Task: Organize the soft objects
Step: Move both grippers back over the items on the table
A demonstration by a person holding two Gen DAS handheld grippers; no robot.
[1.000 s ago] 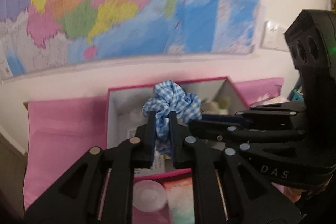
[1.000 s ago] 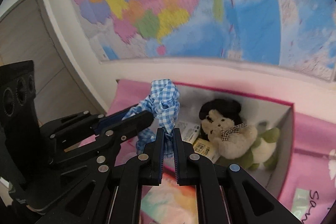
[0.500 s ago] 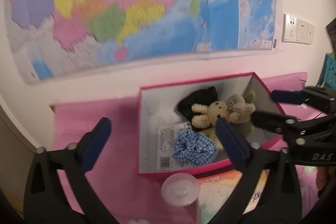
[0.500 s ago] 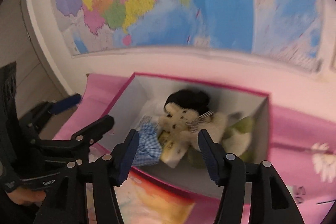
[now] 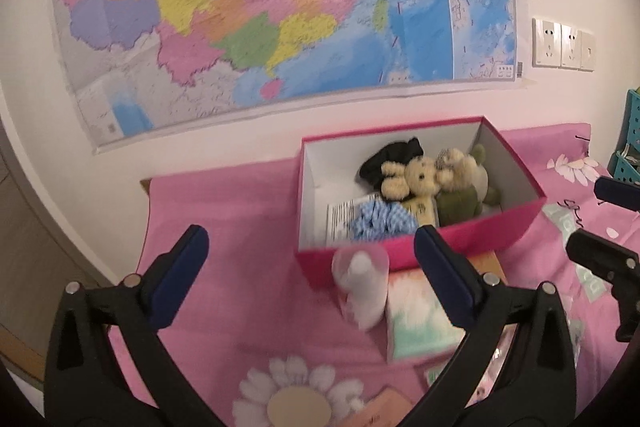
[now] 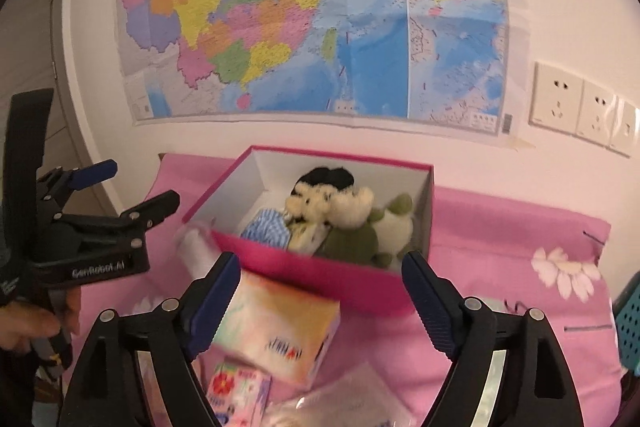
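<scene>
Wall map (image 5: pixel 280 11) fills the background. Below it, pink flowered cloth (image 5: pixel 224 227) covers what looks like a bed, though blur leaves me unsure.

Pink box (image 5: pixel 516 223) sits ahead, open side up, long axis running left to right in my left view, angled in my right.

Inside it: cream plush bear (image 5: pixel 416 179) lying on its side, green plush (image 5: pixel 460 207) to its right, something black (image 5: pixel 392 159) behind. Blue gingham scrunchie (image 5: pixel 380 223) rests in the near part of the box, against the front wall, left of the bear. A crumpled ring, no clear long axis.

Tissue pack (image 6: pixel 276 323) and a white capped bottle (image 5: pixel 360 291) lie just outside the box, near me.

My left gripper (image 5: pixel 308 275) is spread wide, nothing between the pads. My right gripper (image 6: pixel 320 299) has just been opening, also empty. Both stand short of the box; the scrunchie lies ahead, slightly right of the left gripper's centreline and left of the right's, neither hand clearly nearer.
</scene>
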